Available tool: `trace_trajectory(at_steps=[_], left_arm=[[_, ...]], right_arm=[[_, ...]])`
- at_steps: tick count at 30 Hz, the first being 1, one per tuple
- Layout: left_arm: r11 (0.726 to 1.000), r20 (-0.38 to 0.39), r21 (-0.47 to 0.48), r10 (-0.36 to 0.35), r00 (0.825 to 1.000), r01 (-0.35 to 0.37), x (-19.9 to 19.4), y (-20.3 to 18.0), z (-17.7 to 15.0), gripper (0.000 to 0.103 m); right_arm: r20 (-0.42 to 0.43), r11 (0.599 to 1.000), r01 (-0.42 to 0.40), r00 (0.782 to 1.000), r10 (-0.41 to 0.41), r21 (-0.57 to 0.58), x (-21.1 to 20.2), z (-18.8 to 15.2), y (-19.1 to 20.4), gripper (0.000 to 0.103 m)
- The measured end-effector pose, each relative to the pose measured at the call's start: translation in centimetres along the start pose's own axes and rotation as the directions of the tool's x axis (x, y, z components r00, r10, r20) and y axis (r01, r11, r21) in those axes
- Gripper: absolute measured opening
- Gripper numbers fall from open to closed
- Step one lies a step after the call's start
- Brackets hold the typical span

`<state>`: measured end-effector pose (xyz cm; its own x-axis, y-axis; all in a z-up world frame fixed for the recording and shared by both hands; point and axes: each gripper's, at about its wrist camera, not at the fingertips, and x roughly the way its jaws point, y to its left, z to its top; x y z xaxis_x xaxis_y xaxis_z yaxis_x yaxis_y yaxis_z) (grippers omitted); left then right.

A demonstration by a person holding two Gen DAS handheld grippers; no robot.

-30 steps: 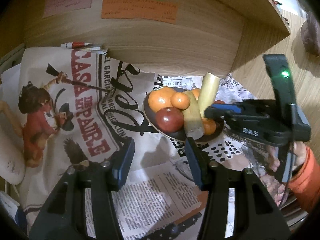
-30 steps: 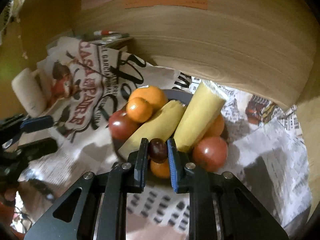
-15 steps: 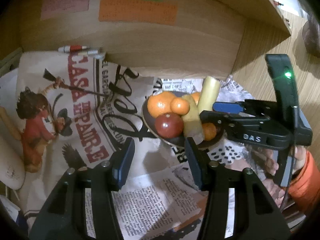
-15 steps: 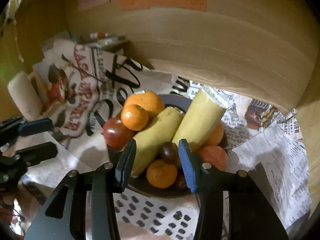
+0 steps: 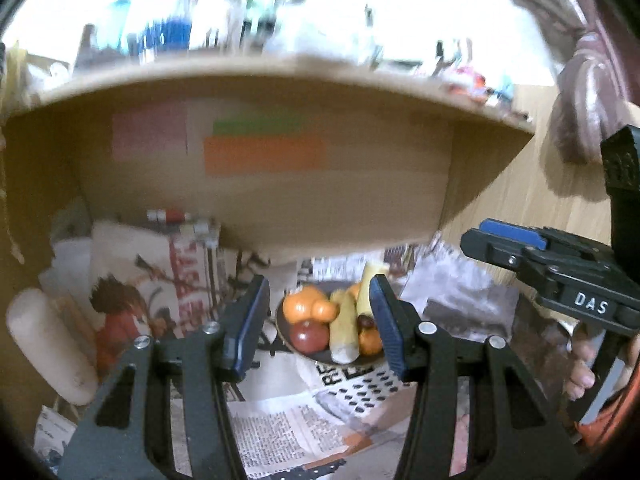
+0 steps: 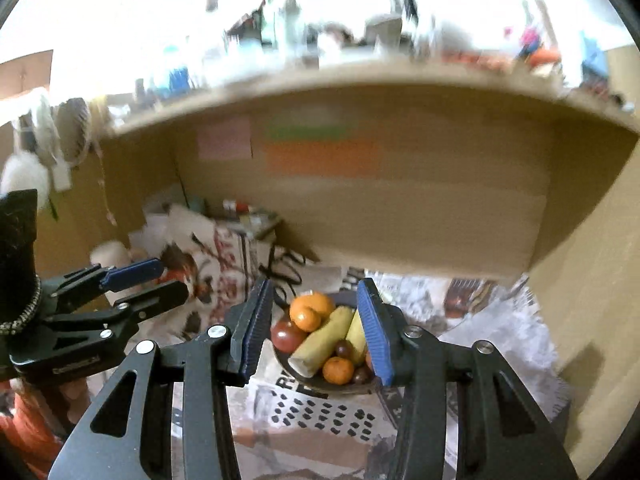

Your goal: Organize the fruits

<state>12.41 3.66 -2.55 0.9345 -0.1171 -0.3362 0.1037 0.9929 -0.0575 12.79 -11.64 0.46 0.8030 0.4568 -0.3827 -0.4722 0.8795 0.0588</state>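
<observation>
Both my tongs, left gripper (image 5: 318, 320) and right gripper (image 6: 314, 320), gape empty; fruit bowl (image 6: 316, 390) sits at twelve o'clock, right nearer.

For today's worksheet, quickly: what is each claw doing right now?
Left claw: open, holding nothing.
Right claw: open, holding nothing.

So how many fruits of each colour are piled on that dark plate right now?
Orange citrus fruits: 4
Yellow banana-like pieces: 2
Red round fruits: 2 (one mostly hidden)
Small dark fruits: 2
Total: 10
</observation>
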Motion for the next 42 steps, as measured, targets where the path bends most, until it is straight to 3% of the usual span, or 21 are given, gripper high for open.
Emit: trace_trajectory(at_steps=[5,8,10,17,24,42], left_arm=[[0.999,0.090,0.027,0.023,0.996,-0.026,-4.2,-1.3,1.0,0.058],[0.998,0.133,0.041,0.038,0.990,-0.044,-6.2,-1.9,1.2,0.065],[0.998,0.154,0.041,0.049,0.987,-0.056,-7.3,-2.1,1.2,0.074],[0.997,0.193,0.033,0.060,0.979,-0.068,-10.4,-2.8,1.0,0.088],[0.996,0.215,0.018,0.077,0.973,-0.083,-11.7,-3.2,0.7,0.101],[0.997,0.222,0.017,0.072,0.972,-0.078,-12.2,-3.5,0.7,0.103]], right_arm=[[0.079,1.000,0.003,0.997,-0.003,0.008,-3.7,0.2,0.4,0.041],[0.116,1.000,0.008,0.993,-0.010,0.013,-5.4,0.2,0.6,0.048],[0.135,1.000,0.012,0.991,-0.014,0.012,-6.3,0.1,0.9,0.055],[0.198,0.999,0.051,0.979,-0.051,0.005,-9.0,-0.5,1.5,0.084],[0.232,0.996,0.090,0.969,-0.089,0.002,-10.4,-1.3,2.0,0.103],[0.255,0.992,0.129,0.959,-0.127,0.010,-11.4,-1.7,2.3,0.103]])
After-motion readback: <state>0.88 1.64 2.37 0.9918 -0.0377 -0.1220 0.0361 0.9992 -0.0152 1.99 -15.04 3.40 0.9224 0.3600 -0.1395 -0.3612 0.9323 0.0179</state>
